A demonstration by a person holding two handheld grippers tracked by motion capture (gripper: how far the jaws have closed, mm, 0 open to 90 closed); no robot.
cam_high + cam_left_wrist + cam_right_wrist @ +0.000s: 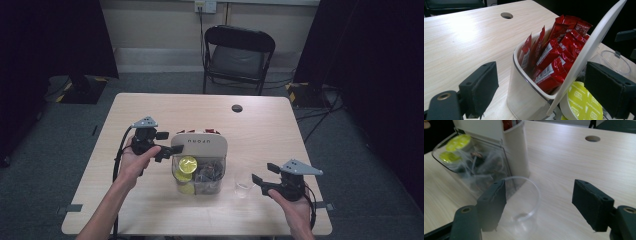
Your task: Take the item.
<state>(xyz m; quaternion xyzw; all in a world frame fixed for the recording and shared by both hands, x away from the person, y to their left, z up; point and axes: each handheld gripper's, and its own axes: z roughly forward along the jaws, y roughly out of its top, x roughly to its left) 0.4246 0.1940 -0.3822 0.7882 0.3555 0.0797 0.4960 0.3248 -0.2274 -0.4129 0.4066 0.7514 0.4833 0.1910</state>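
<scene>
- Right hand-held gripper point(539, 205) sits low at the table's point(150, 105) near right, jaws spread wide, nothing pinched.
- Clear plastic cup point(522, 200) stands upright on the table just ahead of those jaws, beside the clear container point(200, 175), not touching the pads.
- Left hand-held gripper point(541, 92) jaws spread, straddling the container's raised white lid point(589, 50); whether the pads touch it is unclear.
- Container holds yellow-green capsules point(584, 102); red sachets point(554, 62) fill the white compartment behind the lid.

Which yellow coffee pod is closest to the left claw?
The upper yellow pod, the one printed "cappuccino", right beside the left claw by the white lid. The other yellow pod lies lower in the clear box.
</scene>
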